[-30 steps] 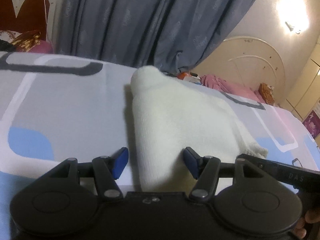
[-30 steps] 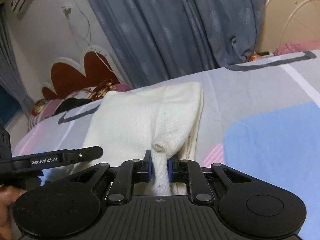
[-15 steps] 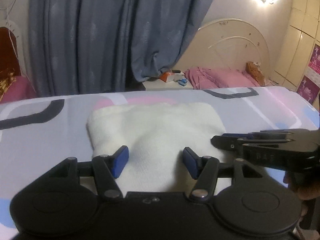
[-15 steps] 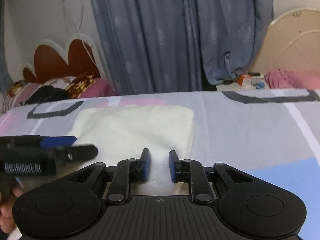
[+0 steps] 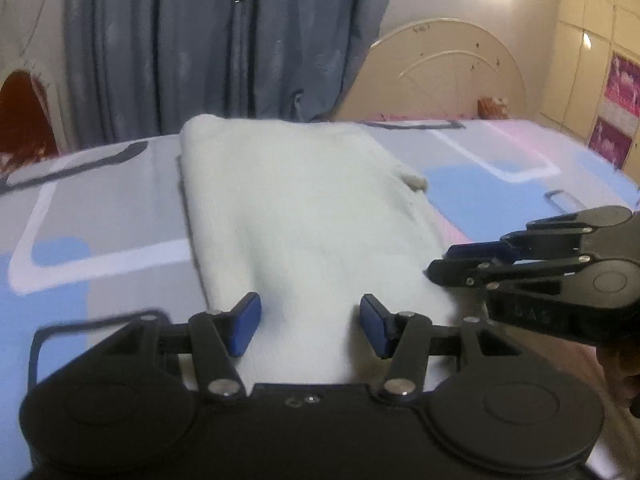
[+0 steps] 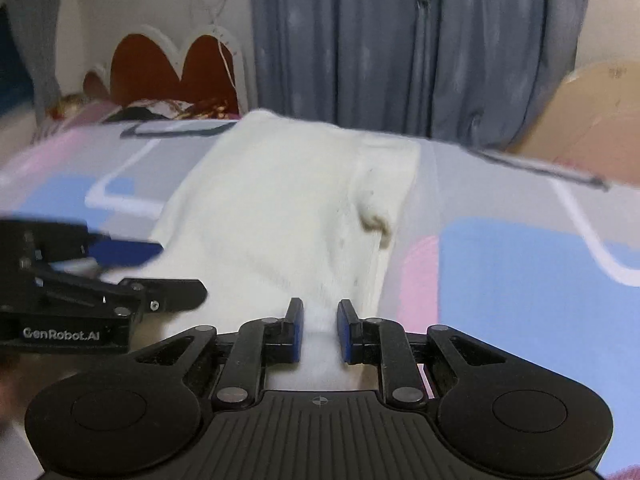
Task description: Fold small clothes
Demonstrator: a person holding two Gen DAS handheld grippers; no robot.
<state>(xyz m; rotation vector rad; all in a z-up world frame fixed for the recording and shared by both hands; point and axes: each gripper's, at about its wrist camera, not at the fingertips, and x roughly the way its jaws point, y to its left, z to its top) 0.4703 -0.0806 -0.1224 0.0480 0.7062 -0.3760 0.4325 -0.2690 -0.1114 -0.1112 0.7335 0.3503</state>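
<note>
A cream-white knitted garment lies folded on the patterned bed sheet; it also shows in the right wrist view. My left gripper is open and empty, its blue pads over the garment's near edge. My right gripper is open by a narrow gap, with the garment's near edge showing between the pads, not pinched. The right gripper shows in the left wrist view at the garment's right edge. The left gripper shows in the right wrist view at the garment's left edge.
The bed sheet has grey, blue and pink patches. Grey-blue curtains hang behind the bed. A red headboard with pillows stands at the left, a cream headboard at the right.
My right gripper has opened and let go of the garment fold it pinched a second ago. Both grippers have swung around and sit at the folded garment's near edge.
</note>
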